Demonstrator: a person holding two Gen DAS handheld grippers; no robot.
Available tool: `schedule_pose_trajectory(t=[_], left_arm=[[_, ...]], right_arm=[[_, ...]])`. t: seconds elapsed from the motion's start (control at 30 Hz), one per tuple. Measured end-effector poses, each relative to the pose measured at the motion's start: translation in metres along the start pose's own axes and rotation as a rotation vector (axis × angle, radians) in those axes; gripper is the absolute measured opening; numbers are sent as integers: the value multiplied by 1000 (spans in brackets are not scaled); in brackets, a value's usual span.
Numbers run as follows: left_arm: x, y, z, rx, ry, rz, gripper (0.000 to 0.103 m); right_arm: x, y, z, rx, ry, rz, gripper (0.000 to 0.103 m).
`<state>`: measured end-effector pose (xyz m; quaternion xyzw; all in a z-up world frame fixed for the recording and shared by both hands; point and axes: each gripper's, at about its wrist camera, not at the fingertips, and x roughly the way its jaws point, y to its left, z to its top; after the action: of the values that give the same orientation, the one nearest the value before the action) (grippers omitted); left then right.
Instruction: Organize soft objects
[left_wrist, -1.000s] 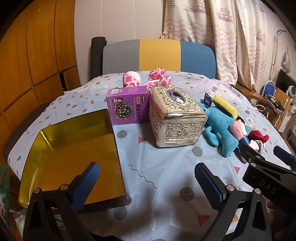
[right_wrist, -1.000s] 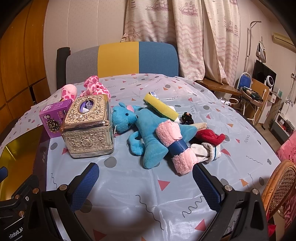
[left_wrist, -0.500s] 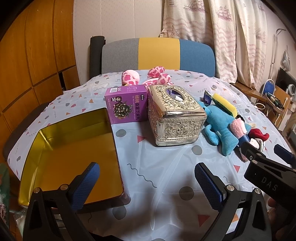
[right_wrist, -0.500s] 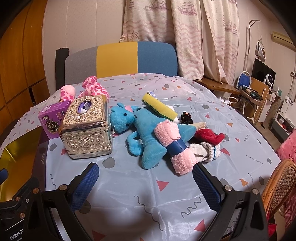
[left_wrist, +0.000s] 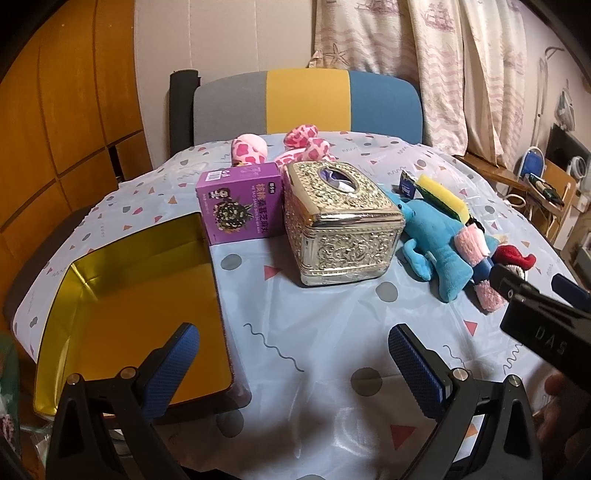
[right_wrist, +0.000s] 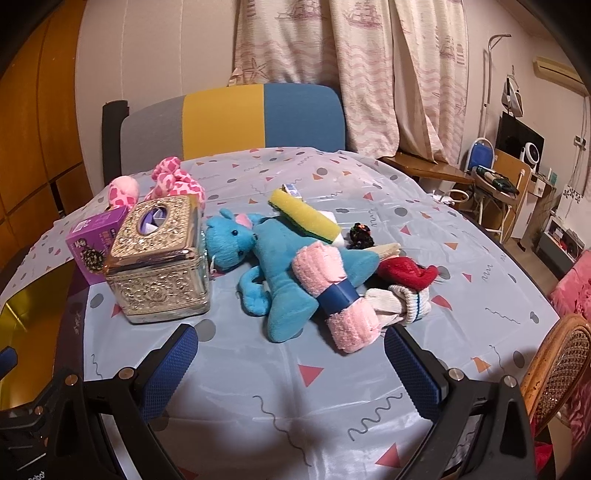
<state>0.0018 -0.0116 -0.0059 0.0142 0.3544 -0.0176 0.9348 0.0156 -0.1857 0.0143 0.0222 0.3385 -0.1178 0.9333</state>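
Soft pile lying right of the tissue box (right_wrist: 159, 258), bare tablecloth (left_wrist: 314, 332) in front.
Left gripper (left_wrist: 295, 365) and right gripper (right_wrist: 291, 369) hovering spread, holding nothing; blue plush (right_wrist: 280, 266) touching pink towel roll (right_wrist: 336, 291); gold tray (left_wrist: 129, 314) sitting at left edge.

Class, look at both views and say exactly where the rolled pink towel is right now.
In the right wrist view the pink towel lies centre-right on the table, across the blue plush toy, with the white sock beside it on the right.
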Motion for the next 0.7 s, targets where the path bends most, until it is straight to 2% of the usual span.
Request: schedule_pose_trajectory(t=[0.13,0.17,0.27,0.37,0.47,0.53,0.63,0.7], left_arm=[[4,-8,1,31,11,-18,103],[4,-9,1,36,14,-46,103],[8,-15,7,46,42,-236,103],[14,-33,16,106,82,-298,103],[16,-49,25,150,75,-368,102],[23,-61,31,174,104,-394,101],[31,-67,40,154,135,-436,101],[37,-75,49,128,162,-472,96]], right_arm=[[3,-14,6,27,1,-2,103],[4,-19,9,36,-1,-3,103],[4,-42,22,77,-9,-1,103],[9,-70,31,136,11,-3,103],[10,-94,34,159,8,-41,103],[12,-109,33,177,11,-60,103],[14,-131,31,225,12,-70,103],[15,-142,29,254,15,-71,103]])
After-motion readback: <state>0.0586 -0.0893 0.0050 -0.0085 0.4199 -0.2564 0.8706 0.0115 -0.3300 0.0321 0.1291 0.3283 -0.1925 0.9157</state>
